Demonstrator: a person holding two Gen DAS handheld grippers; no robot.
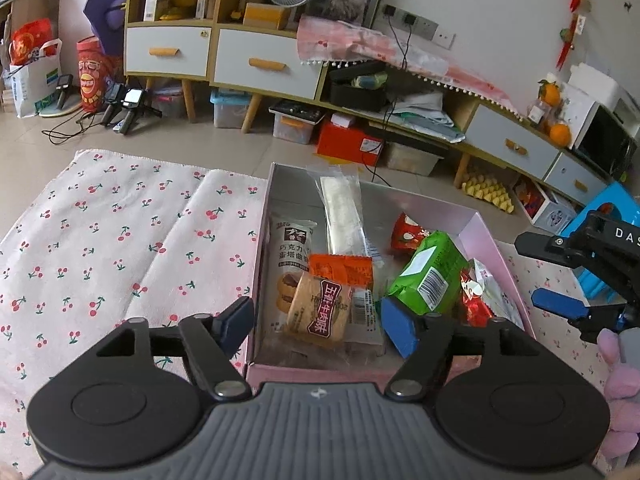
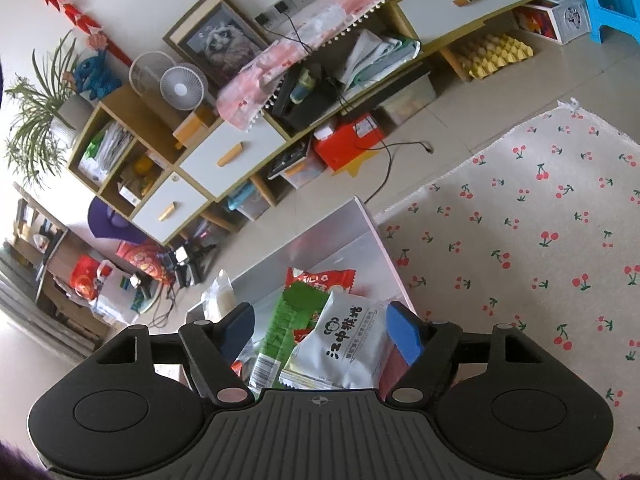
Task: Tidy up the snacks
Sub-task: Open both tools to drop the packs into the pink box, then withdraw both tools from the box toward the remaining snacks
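A pink box (image 1: 496, 232) on the cherry-print cloth holds several snacks: a green packet (image 1: 430, 280), a brown biscuit pack (image 1: 318, 314), an orange packet (image 1: 342, 270), a long clear pack (image 1: 344, 210) and a chocolate roll pack (image 1: 290, 256). My left gripper (image 1: 318, 326) is open above the box's near end, holding nothing. My right gripper (image 2: 320, 330) is open over the box (image 2: 380, 236), above a white packet (image 2: 344, 344) and the green packet (image 2: 284, 332), empty. It also shows in the left wrist view (image 1: 560, 276) at the right.
The cherry-print cloth (image 1: 112, 240) covers the surface on both sides of the box. Beyond it are floor, low cabinets with drawers (image 1: 264, 64), storage bins and cables. A pink plush (image 1: 620, 392) sits at the lower right.
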